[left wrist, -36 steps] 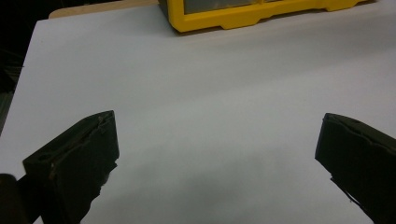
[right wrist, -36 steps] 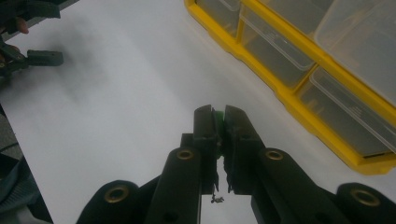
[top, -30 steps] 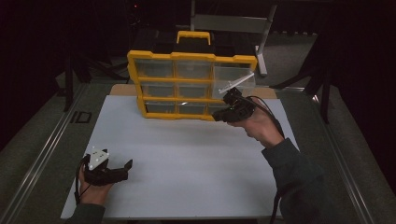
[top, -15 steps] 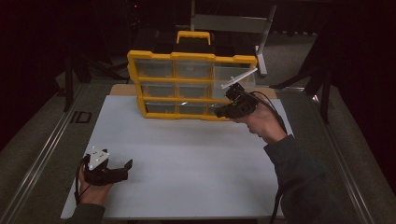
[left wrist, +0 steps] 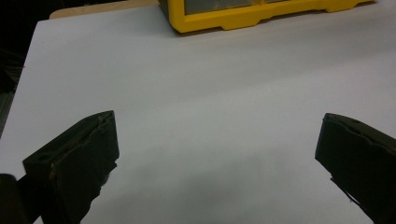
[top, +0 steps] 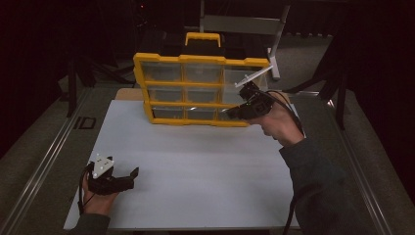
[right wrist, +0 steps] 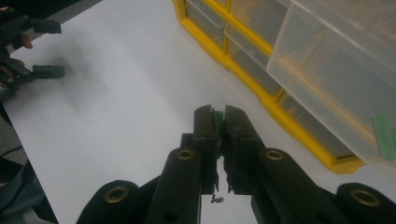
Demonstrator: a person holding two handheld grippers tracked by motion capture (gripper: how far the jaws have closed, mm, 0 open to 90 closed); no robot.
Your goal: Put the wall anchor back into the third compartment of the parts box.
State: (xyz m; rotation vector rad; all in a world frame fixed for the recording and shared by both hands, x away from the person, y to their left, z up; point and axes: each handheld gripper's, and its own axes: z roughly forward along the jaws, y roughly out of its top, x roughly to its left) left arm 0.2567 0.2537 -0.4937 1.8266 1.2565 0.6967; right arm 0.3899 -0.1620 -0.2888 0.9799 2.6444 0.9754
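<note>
In the high view, a yellow drawer organizer (top: 195, 90) with clear drawers in 3 rows stands tilted at the far edge of the white tabletop (top: 195, 171), its black top with a yellow handle (top: 202, 39) behind it. One clear drawer (top: 247, 81) at the organizer's upper right corner is pulled out toward the person. The right gripper (top: 234, 113) sits just in front of the organizer's lower right corner, below that pulled-out drawer, with the person's right hand (top: 279, 125) behind it. The left gripper (top: 133, 174) lies low near the front left corner of the tabletop, well apart from the organizer, pointing to the right.

In the left gripper view, the left gripper (left wrist: 217, 154) has its 2 black jaws spread wide with nothing between them but bare white tabletop (left wrist: 210, 93). The yellow base of the organizer (left wrist: 261, 14) crosses the top edge, far ahead.

In the right gripper view, the right gripper (right wrist: 219, 119) has its jaws pressed nearly together, pinching a small green piece (right wrist: 218, 116) whose edge peeks out between the pads at the tips. The pulled-out clear drawer (right wrist: 336, 79) hangs out over the organizer's yellow frame (right wrist: 261, 100) to the right of the jaws, and a green strip (right wrist: 385, 135) shows at its lower right corner. The left gripper (right wrist: 32, 49) appears far off at the upper left, on the white tabletop (right wrist: 116, 107).
</note>
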